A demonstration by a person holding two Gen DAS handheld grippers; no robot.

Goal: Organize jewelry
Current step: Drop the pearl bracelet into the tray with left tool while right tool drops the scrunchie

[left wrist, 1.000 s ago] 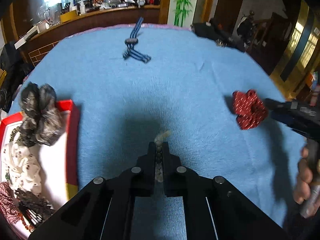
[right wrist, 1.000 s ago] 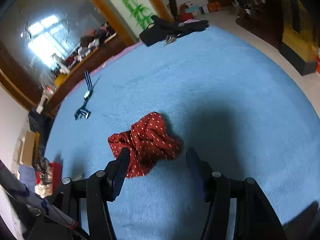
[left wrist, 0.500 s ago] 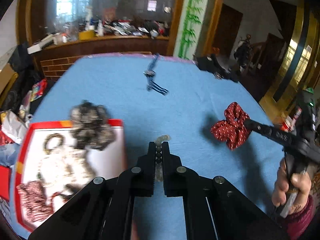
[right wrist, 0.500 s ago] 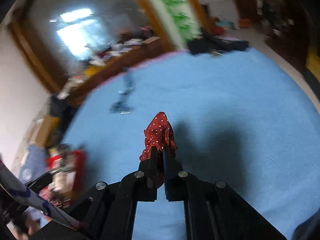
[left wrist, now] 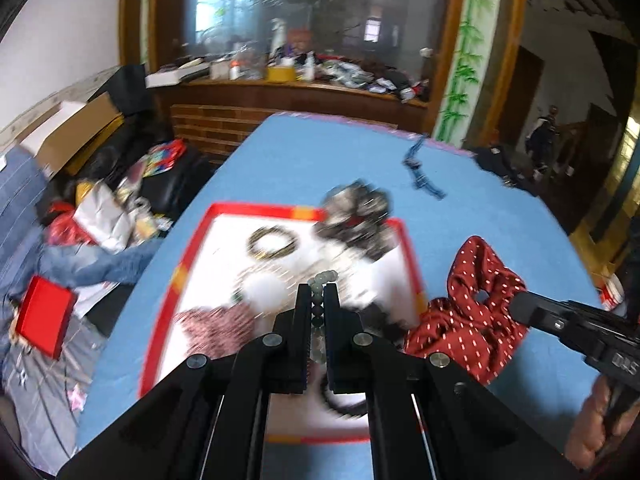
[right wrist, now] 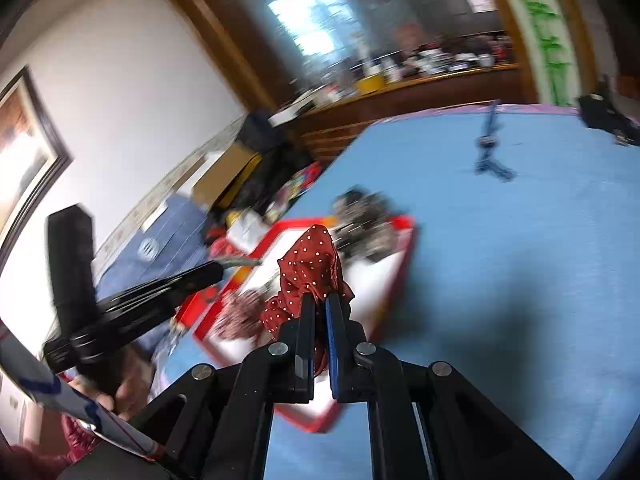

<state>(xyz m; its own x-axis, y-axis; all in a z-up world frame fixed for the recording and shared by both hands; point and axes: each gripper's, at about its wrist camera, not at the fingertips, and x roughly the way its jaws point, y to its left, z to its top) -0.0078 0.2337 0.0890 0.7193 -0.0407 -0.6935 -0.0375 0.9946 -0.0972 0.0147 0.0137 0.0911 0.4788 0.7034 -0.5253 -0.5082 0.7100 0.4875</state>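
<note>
A: Beads first: where's the pale bead bracelet?

B: Pinched between the closed jaws of the left gripper, its loop poking out past the tips, above the white inside of the red-rimmed tray.

A: And the red dotted scrunchie?

B: Clamped in the right gripper. Its jaws are closed on the fabric, which bunches up beyond the tips, over the tray's near side.

A: What's in the tray?

B: A grey mottled scrunchie lies on its far right corner. Inside sit a dark beaded ring, a reddish patterned scrunchie and other blurred pieces.

A: Anything outside it?

B: A blue striped tie lies well apart on the blue cloth of the bench. Dark fabric rests at the far edge.
</note>
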